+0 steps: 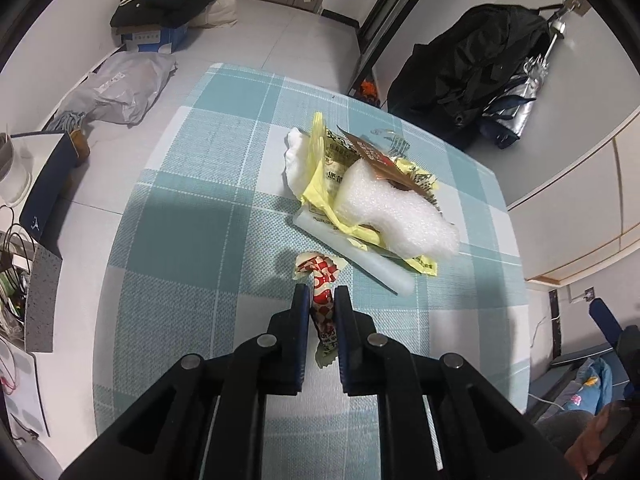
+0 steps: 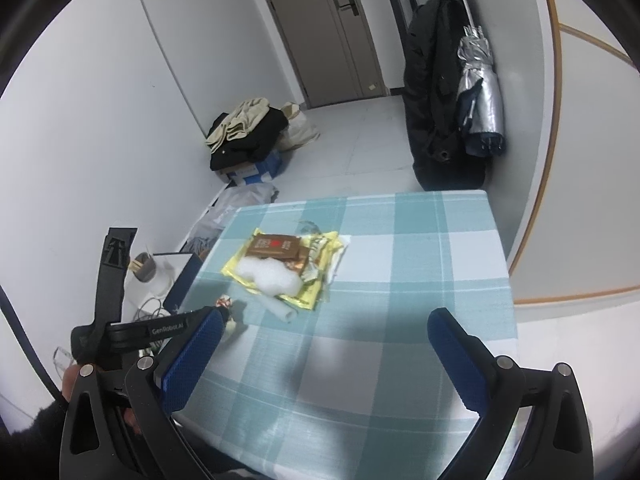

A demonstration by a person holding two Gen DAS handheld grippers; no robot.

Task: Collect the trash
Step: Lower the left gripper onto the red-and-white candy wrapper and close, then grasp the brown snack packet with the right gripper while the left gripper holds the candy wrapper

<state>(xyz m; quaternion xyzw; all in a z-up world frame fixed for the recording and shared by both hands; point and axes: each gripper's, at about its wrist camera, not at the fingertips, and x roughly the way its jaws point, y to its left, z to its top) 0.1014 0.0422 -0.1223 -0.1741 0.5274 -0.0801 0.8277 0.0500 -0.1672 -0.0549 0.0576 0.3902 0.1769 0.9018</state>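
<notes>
My left gripper (image 1: pixel 321 294) is shut on a red and white candy wrapper (image 1: pixel 322 280), just above the checked tablecloth (image 1: pixel 200 240). Beyond it lies a trash pile: yellow wrappers (image 1: pixel 320 172), white foam (image 1: pixel 392 208), a brown packet (image 1: pixel 372 156), a pale tube (image 1: pixel 360 256) and a white tissue (image 1: pixel 296 160). In the right wrist view my right gripper (image 2: pixel 324 328) is open and empty over the tablecloth (image 2: pixel 400 260), with the pile (image 2: pixel 280 264) ahead to the left. The left gripper (image 2: pixel 216 314) holds the wrapper (image 2: pixel 224 302) at the table's left edge.
A black coat (image 2: pixel 432 92) and a silver umbrella (image 2: pixel 480 88) hang on the wall past the table's far right corner. Clothes on a blue box (image 2: pixel 248 140) and grey bags (image 1: pixel 116 88) lie on the floor. A dark blue box (image 1: pixel 48 184) stands left of the table.
</notes>
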